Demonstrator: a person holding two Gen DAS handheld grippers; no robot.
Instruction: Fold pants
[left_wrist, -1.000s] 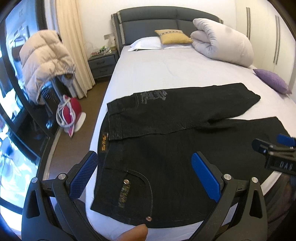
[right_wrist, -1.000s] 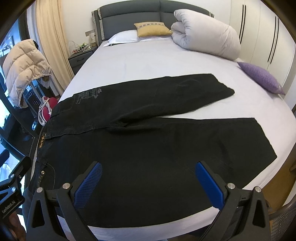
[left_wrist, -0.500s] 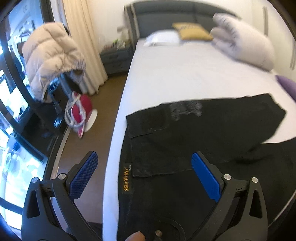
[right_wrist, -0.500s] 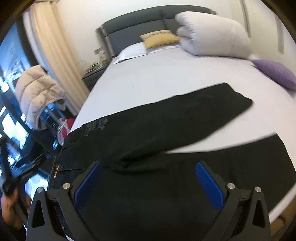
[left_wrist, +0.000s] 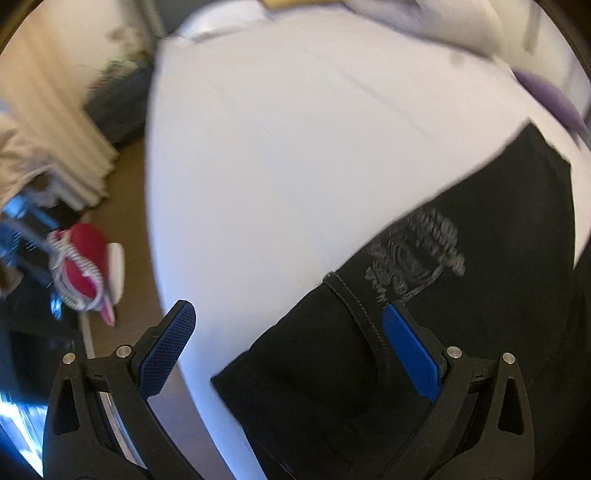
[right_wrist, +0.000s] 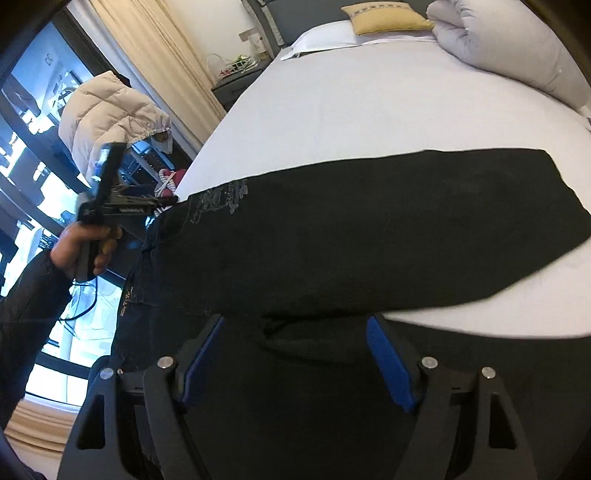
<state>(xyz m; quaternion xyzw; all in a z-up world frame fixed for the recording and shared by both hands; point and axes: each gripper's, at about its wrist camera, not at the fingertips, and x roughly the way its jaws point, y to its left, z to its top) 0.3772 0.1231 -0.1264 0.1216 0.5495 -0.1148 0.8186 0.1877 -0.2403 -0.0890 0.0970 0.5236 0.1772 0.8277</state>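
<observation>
Black pants (right_wrist: 369, 236) lie flat on the white bed (right_wrist: 369, 110), waist at the left, both legs running right. A grey embroidered design (left_wrist: 413, 254) marks the far waist corner. My left gripper (left_wrist: 284, 343) is open and empty, low over that far waist corner (left_wrist: 317, 354) at the bed's left edge. It also shows in the right wrist view (right_wrist: 147, 201), held in a hand. My right gripper (right_wrist: 293, 354) is open and empty, low over the crotch where the two legs split.
A rolled white duvet (right_wrist: 517, 55), a yellow pillow (right_wrist: 384, 18) and a purple cushion (left_wrist: 550, 96) lie at the head and far side. Left of the bed are a nightstand (right_wrist: 236, 79), curtain, a beige jacket (right_wrist: 110, 122) and a red iron (left_wrist: 85, 266).
Both grippers have moved forward and down toward the pants. The left went to the far waist corner, the right to the crotch. Both stay open.
</observation>
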